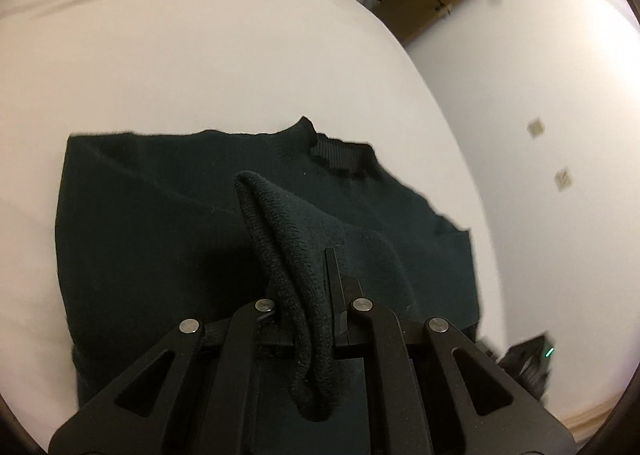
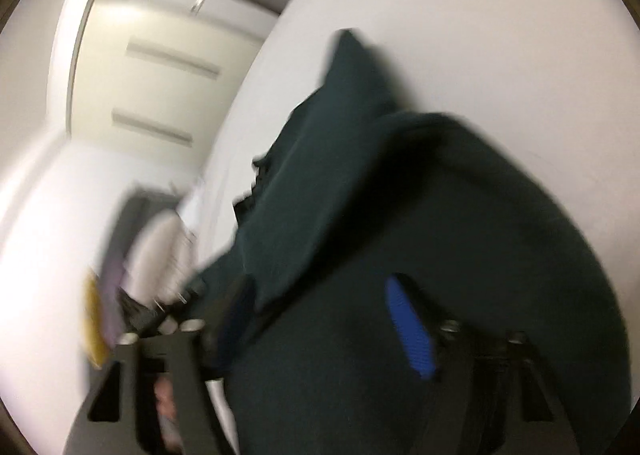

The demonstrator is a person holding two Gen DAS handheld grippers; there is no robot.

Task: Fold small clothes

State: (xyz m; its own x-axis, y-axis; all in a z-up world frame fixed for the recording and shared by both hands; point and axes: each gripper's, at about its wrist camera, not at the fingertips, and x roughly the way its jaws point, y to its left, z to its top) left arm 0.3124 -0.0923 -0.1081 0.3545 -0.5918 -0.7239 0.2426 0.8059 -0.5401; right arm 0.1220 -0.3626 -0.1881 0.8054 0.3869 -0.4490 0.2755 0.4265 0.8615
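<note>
Dark green knit sweater (image 1: 168,223) lies spread on the white worktop (image 1: 200,67), which may well be a sheeted bed. In the left wrist view the ribbed collar (image 1: 340,159) sits toward 1 o'clock and the flat body runs off toward 9 o'clock. Left tongs (image 1: 316,291): closed, pinching a raised fold of a thick edge of the sweater, whether cuff or hem I cannot tell; the fold stands up from the jaws toward 12 o'clock and a loop of it hangs back between the linkage arms toward 6 o'clock. Right tongs (image 2: 320,319): jaws apart, with the blue pad (image 2: 408,331) at 3 o'clock of the gap; the view is badly blurred. Sweater cloth fills the space between and beyond the right fingers, but no pinch on it is visible. Key relation: the held fold lies directly on the left tongs' own axis, and the rest of the garment extends ahead from 10 to 2 o'clock. Judgement: the left hand is the one placed to carry this edge forward over the body toward the collar. Risk: a thick knit loop may slip or drag the lower layer along. At 8 o'clock in the right view sits a blurred pile of pale items (image 2: 160,255).
</note>
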